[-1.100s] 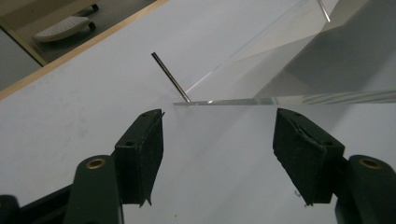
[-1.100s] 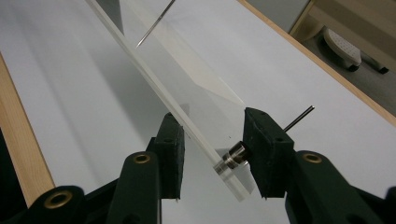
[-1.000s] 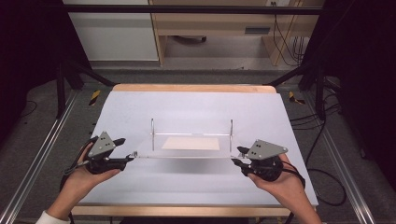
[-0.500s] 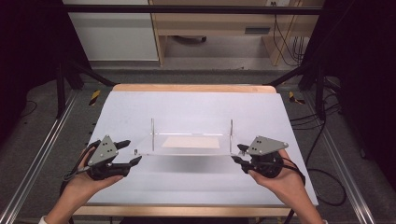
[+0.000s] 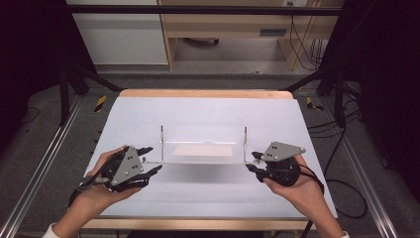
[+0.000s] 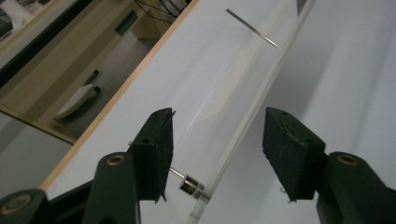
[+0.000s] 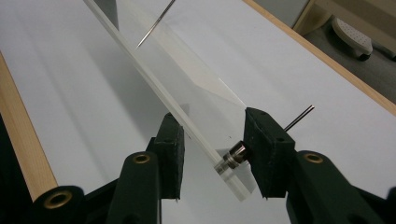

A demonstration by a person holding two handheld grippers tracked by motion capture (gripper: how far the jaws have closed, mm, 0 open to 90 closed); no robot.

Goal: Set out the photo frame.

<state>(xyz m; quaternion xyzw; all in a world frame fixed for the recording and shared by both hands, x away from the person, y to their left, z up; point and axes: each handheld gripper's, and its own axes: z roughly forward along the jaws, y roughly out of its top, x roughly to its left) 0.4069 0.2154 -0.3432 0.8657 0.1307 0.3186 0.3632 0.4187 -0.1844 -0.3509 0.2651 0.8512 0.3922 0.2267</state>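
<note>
The white-covered table [image 5: 208, 114] carries a clear acrylic stand [image 5: 203, 161] with two metal rods, near its front centre. The right gripper [image 5: 253, 163] is narrowed around the stand's end without clamping. The left gripper [image 5: 148, 158] is spread wide, straddling the opposite end.

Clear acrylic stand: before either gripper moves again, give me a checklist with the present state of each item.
1. Clear acrylic stand resting on the white table: cannot tell.
2. Left gripper open, jaws apart on either side of the panel's edge: ok.
3. Left jaws free of the metal standoff: cannot tell, it lies close to one jaw.
4. Right gripper around its end of the panel: ok, jaws straddle it.
5. Right jaws closed firmly: not ok, a gap shows at one jaw.
6. Thin metal rods upright: ok.
</note>
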